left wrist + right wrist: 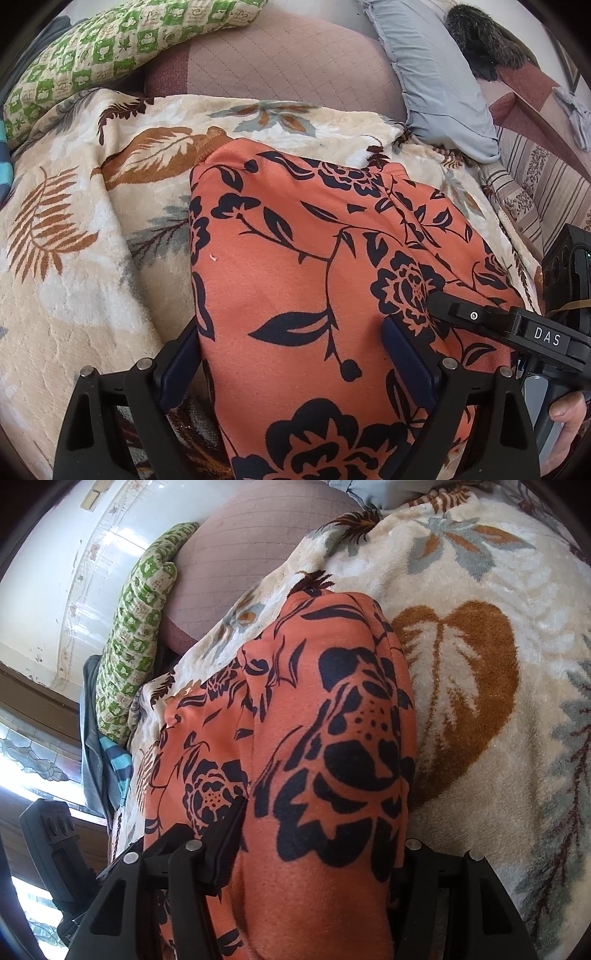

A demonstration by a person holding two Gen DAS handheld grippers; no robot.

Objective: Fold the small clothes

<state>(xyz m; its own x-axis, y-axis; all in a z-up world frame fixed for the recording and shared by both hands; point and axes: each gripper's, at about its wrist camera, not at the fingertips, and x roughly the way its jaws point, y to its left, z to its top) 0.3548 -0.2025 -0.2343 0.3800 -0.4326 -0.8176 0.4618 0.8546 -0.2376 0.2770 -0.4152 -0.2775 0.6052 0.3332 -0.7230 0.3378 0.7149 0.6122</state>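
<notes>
An orange garment with a black flower print lies folded on a cream blanket with brown leaves. My left gripper stands open over its near end. The left finger sits at the garment's left edge and the right finger rests on the cloth. My right gripper is shut on a thick fold of the same garment, which fills the gap between its fingers and hides the right one. In the left wrist view, one of its fingers lies on top of the garment's right side.
A green-and-white patterned pillow and a grey pillow lie at the back of the bed, on a mauve quilted cover. A dark furry thing sits at the far right. A person's hand holds the right gripper.
</notes>
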